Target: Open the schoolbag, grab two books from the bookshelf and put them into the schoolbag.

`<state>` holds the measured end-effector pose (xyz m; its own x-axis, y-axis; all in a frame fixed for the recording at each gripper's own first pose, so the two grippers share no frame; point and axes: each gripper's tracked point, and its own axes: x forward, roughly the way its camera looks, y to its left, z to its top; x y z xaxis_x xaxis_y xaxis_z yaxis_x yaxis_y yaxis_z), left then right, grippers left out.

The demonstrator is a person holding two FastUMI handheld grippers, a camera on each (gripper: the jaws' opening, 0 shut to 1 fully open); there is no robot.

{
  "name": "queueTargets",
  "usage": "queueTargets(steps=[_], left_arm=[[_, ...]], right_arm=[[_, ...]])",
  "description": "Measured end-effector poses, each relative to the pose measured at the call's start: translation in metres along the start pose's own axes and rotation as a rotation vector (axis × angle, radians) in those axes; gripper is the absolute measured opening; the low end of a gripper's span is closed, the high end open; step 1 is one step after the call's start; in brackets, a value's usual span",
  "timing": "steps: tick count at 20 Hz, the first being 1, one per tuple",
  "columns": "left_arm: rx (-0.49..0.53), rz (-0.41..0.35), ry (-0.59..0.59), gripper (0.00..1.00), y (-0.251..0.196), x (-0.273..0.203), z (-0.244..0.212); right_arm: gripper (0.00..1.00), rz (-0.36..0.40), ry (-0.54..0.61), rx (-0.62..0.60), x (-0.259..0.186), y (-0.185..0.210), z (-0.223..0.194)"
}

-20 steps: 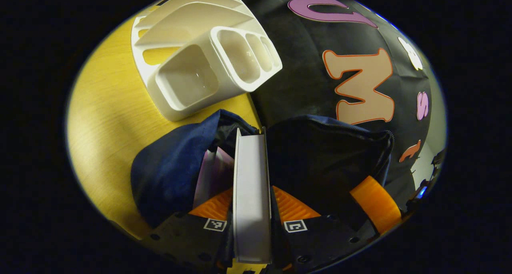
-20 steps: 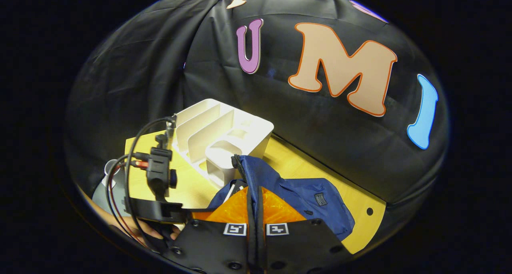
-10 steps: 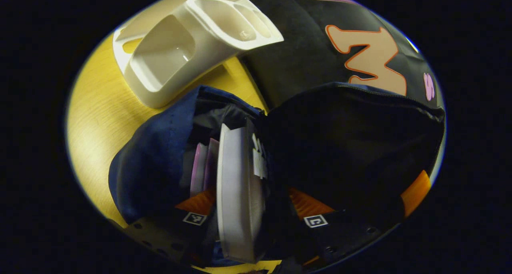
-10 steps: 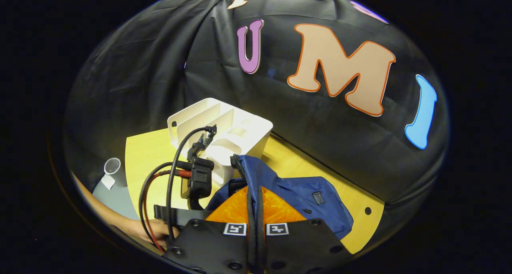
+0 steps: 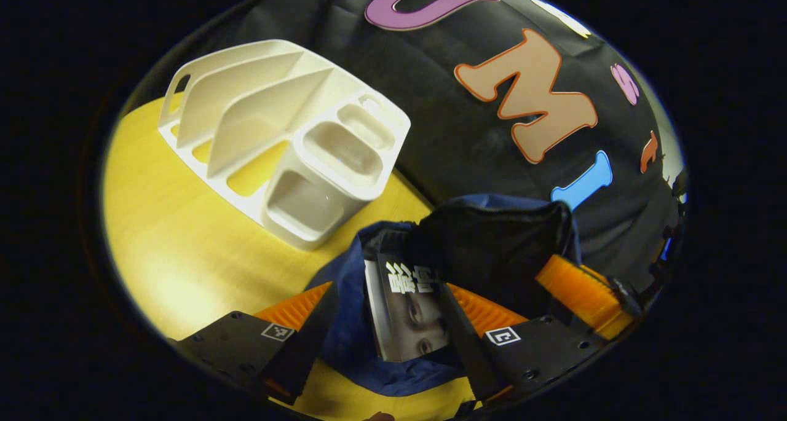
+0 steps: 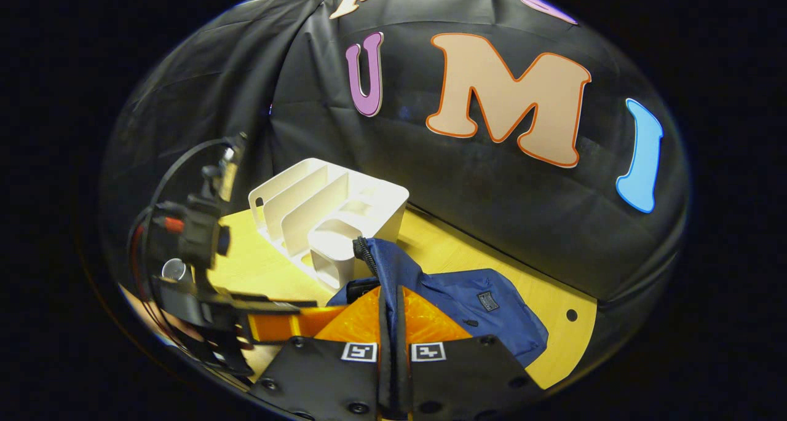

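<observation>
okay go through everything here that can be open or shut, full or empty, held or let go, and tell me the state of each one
schoolbag: open, its edge pinched and held up.
book: inside the bag's mouth, standing on edge, released.
bookshelf: upright on the table, the slots and cups that show are empty.
left gripper: open, fingers either side of the bag's mouth.
right gripper: shut on the schoolbag's zipper edge.

The navy schoolbag (image 5: 350, 322) sits open on the yellow desk (image 5: 184, 249), its dark flap (image 5: 492, 243) lifted upward. A book (image 5: 409, 313) with a printed cover stands upright inside the opening. Just beyond the bag, the white bookshelf (image 5: 270, 138) rests with its slots and cups bare.
</observation>
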<state>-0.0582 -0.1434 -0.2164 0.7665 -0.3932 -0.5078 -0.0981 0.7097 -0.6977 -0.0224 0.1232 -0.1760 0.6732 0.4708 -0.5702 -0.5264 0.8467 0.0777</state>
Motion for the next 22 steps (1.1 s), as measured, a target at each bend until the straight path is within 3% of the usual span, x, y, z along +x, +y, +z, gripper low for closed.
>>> queueTargets(steps=[2,3,4,5,8,13,16,22], left_arm=[[0.078,0.017,-0.057,0.96,0.006,-0.019,0.032],[0.129,0.031,-0.088,0.96,0.008,-0.025,0.049],[0.181,0.039,-0.101,0.92,0.009,-0.033,0.06],[0.241,0.047,-0.121,0.96,0.008,-0.04,0.073],[0.393,0.056,-0.172,0.96,0.002,-0.049,0.106],[0.615,0.069,-0.329,0.95,-0.015,-0.064,0.162],[0.678,0.067,-0.424,0.95,-0.035,-0.075,0.202],[0.741,-0.013,-0.546,0.95,-0.077,-0.092,0.238]], right_arm=[[0.13,0.028,-0.011,0.018,-0.002,0.011,0.004],[0.22,0.042,-0.03,0.027,-0.006,0.018,0.01],[0.37,0.049,-0.06,0.029,-0.007,0.022,0.018],[0.52,0.051,-0.091,0.031,-0.009,0.026,0.027],[0.98,0.014,-0.199,0.078,-0.019,0.027,0.053],[1.0,-0.169,-0.336,0.272,-0.034,-0.003,0.08],[0.98,-0.36,-0.379,0.322,-0.05,-0.043,0.08],[0.96,-0.483,-0.474,0.357,-0.077,-0.059,0.1]])
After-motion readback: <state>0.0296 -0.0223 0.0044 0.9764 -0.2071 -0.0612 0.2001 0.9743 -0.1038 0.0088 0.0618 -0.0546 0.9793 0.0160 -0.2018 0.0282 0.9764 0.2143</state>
